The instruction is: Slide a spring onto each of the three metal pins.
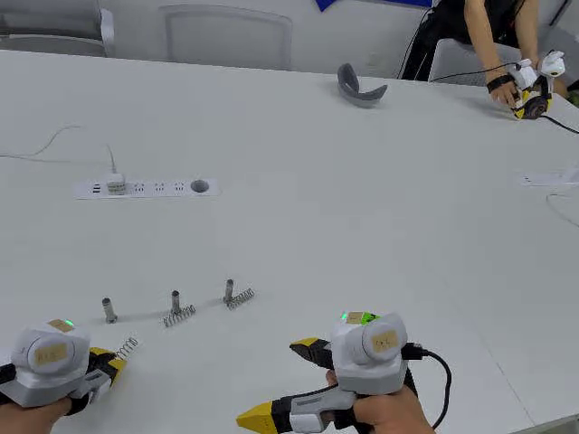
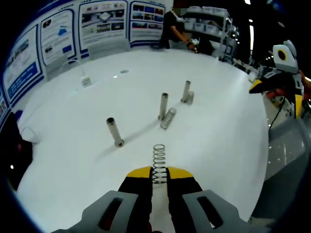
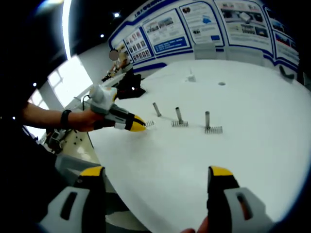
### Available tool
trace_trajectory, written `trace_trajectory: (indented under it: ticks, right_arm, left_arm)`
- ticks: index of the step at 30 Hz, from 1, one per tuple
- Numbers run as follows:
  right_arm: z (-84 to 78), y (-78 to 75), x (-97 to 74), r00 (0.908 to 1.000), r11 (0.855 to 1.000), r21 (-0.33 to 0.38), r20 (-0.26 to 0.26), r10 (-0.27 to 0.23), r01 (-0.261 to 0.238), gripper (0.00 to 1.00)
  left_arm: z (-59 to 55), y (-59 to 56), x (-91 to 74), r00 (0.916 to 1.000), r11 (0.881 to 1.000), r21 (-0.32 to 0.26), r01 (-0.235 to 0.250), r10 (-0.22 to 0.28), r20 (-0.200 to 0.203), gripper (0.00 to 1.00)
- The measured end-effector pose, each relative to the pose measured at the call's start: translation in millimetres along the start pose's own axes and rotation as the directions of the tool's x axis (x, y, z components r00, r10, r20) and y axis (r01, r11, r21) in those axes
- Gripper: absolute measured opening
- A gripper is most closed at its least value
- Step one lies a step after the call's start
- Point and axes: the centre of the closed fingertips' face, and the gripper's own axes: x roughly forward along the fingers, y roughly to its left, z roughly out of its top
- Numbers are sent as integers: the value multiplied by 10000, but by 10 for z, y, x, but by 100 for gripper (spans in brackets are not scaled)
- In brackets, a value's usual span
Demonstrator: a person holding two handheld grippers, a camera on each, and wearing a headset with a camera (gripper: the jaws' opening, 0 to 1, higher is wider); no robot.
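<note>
On the white table (image 1: 362, 181), the left gripper (image 2: 158, 174) is closed on one spring (image 2: 159, 158), and the right gripper (image 3: 156, 171) stands wide open, holding nothing. All three pins (image 1: 175, 302) stand bare, with two loose springs (image 1: 179, 316) lying beside two of them. I judge the first threading is in hand: next the held spring must be turned upright over the nearest pin (image 2: 113, 132) and lowered.

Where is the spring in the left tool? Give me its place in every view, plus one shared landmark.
Head view: lower left, spring sticking out of the left tool, below the leftmost pin.
Left gripper view: bottom centre, spring clamped in the left tool.
Right gripper view: left of centre, spring at the left tool's tip, beside the pins.
Shared landmark: the three upright pins.
</note>
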Motion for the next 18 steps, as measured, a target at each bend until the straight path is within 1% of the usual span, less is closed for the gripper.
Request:
trace_trajectory:
  ticks: [3, 6, 8, 14, 18]
  right_arm:
    - [-10, 3, 1, 10000, 10000, -13, -35, 18, -18, 88]
    - [-7, 8, 3, 10000, 10000, -19, -34, 40, -40, 88]
    - [-6, 6, 8, 10000, 10000, -25, -40, 53, -54, 88]
    - [28, 36, 48, 9998, 9998, -69, -23, 186, -186, 86]
    - [75, 78, 102, 9991, 9990, -106, 11, 426, -426, 84]
  left_arm:
    - [-12, 39, -20, 10000, 9999, 104, 14, -15, 93, 11]
    - [22, 51, -76, 9998, 10000, 90, -12, 10, 221, 11]
    - [41, 87, -104, 9995, 9999, 117, -50, 46, 307, 11]
    - [149, 82, -262, 9983, 9998, 216, -38, 25, 586, 11]
    - [216, 84, -354, 9970, 9994, 360, -4, -24, 775, 11]
